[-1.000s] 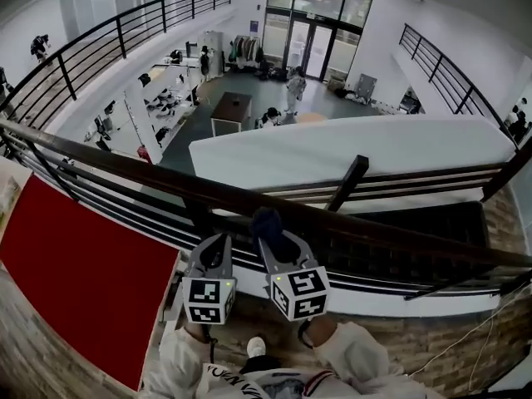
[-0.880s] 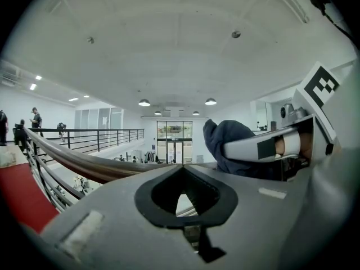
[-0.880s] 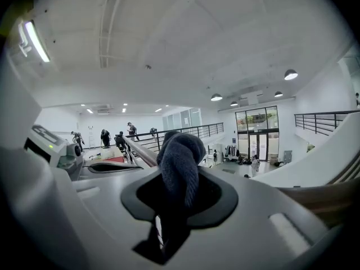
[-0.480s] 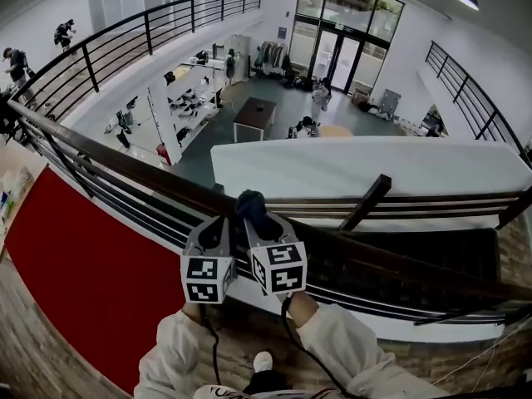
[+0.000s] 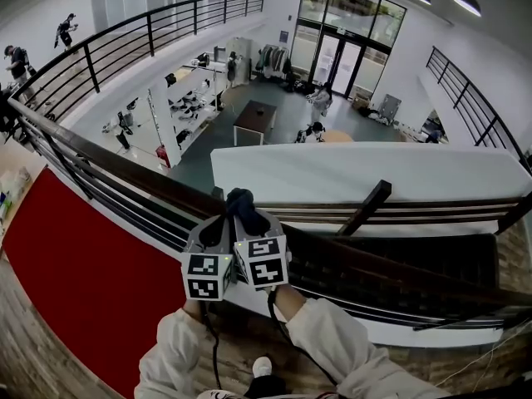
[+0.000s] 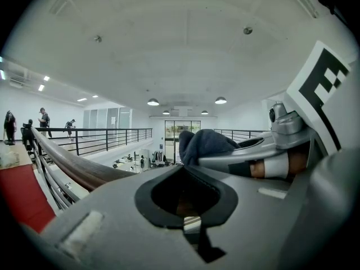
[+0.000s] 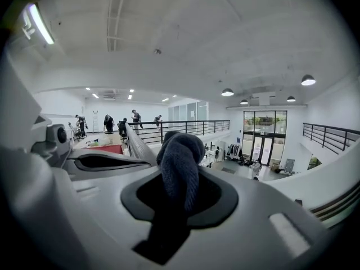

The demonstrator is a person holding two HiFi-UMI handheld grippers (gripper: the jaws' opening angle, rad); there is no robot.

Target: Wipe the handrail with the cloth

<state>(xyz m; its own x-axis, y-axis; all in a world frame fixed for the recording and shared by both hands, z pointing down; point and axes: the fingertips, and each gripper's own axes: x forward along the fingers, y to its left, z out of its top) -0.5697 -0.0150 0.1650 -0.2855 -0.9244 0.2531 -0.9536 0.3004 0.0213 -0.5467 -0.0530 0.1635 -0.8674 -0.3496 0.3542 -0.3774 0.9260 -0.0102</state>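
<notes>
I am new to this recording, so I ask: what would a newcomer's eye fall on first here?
First the dark cloth, clamped in the right gripper at the brown handrail in the head view's middle. Then the large red mat at the left, and the open hall below.

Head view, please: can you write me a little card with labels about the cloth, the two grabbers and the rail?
Place: a balcony walkway looking down into a big hall
Rail: brown wooden handrail on black bars, running across in front of the person
Rag: dark blue cloth, bunched up, sticking out past the jaws over the handrail
Right side: right gripper shut on the cloth
Left side: left gripper close beside it, jaws together, no cloth in them
Cloth touching rail: cannot tell
Floor at left: red floor covering
</notes>
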